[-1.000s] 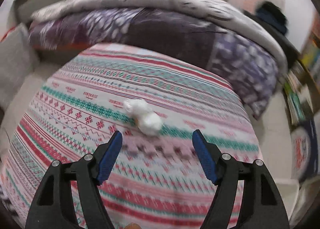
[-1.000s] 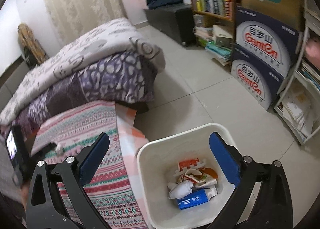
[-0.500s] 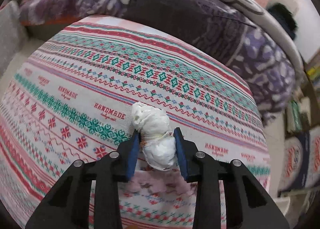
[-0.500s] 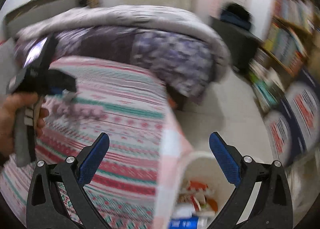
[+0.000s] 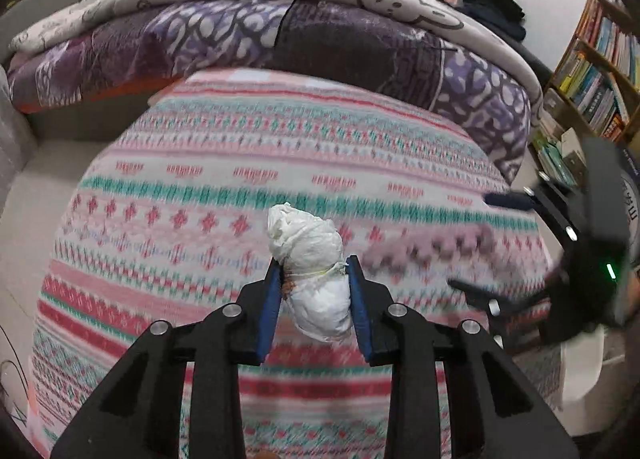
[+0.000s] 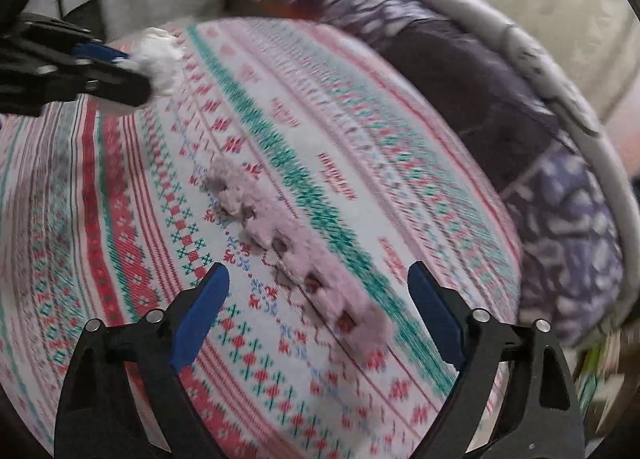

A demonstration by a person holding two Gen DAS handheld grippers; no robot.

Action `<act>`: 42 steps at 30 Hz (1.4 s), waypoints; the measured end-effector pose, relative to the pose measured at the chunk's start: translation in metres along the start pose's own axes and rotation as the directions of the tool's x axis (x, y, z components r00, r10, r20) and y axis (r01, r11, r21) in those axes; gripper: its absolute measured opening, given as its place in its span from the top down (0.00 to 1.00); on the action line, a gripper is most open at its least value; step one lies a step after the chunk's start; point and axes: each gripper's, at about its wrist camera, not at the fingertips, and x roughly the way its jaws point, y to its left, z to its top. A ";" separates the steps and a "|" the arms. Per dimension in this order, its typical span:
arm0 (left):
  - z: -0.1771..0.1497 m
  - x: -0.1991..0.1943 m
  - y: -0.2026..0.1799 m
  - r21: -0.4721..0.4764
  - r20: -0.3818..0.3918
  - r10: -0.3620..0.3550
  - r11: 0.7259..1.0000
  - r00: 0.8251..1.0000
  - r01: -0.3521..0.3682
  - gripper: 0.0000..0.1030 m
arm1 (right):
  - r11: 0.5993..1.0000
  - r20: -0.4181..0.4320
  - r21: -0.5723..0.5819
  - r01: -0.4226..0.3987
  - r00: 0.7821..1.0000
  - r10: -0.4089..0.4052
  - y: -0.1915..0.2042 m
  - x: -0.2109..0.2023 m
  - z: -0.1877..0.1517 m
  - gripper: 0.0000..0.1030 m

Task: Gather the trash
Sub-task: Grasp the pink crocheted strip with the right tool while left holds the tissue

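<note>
A white tied-up wad (image 5: 308, 243) is pinched between the blue pads of my left gripper (image 5: 314, 263), which is shut on it just above the patterned bedspread (image 5: 240, 163). In the right wrist view the same wad (image 6: 160, 55) shows at the upper left, in the left gripper (image 6: 132, 71). A pink foam strip with square holes (image 6: 280, 231) lies flat on the bedspread. My right gripper (image 6: 316, 273) hovers over its near end with jaws closing; the strip lies between the pads, untouched. The left wrist view shows the right gripper (image 5: 484, 243) blurred beside the strip (image 5: 432, 247).
Folded purple and grey quilts (image 5: 320, 39) are stacked at the far end of the bed. A white bin (image 5: 580, 371) stands on the floor off the bed's right edge. Bookshelves (image 5: 600, 71) line the right wall.
My left gripper closed on the white wad and carried it sideways off its spot. My right gripper swung from above the white bin over to the bed and rolled, now above the pink strip.
</note>
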 end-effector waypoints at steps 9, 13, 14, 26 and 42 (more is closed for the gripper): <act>-0.027 0.007 0.010 0.007 -0.036 -0.023 1.000 0.999 0.023 0.69 | 0.994 0.008 0.045 -0.100 0.995 0.099 -0.017 0.015 0.010 0.54; -0.031 -0.001 0.020 -0.007 -0.027 -0.002 1.000 1.000 0.002 0.69 | 0.983 -0.004 0.153 -0.101 0.995 0.103 -0.019 0.013 -0.001 0.79; -0.031 -0.005 0.023 -0.018 -0.023 0.003 1.000 1.000 -0.004 0.69 | 0.981 -0.006 0.176 -0.087 0.996 0.089 -0.017 0.012 -0.004 0.79; -0.041 -0.108 0.021 -0.102 0.091 0.119 0.989 0.989 -0.109 0.69 | 0.888 0.120 0.460 -0.023 0.992 -0.036 0.065 -0.097 0.003 0.79; -0.061 -0.217 -0.065 -0.149 0.343 0.155 0.983 0.926 -0.109 0.69 | 0.741 0.259 0.671 0.038 0.924 -0.282 0.072 -0.246 -0.058 0.79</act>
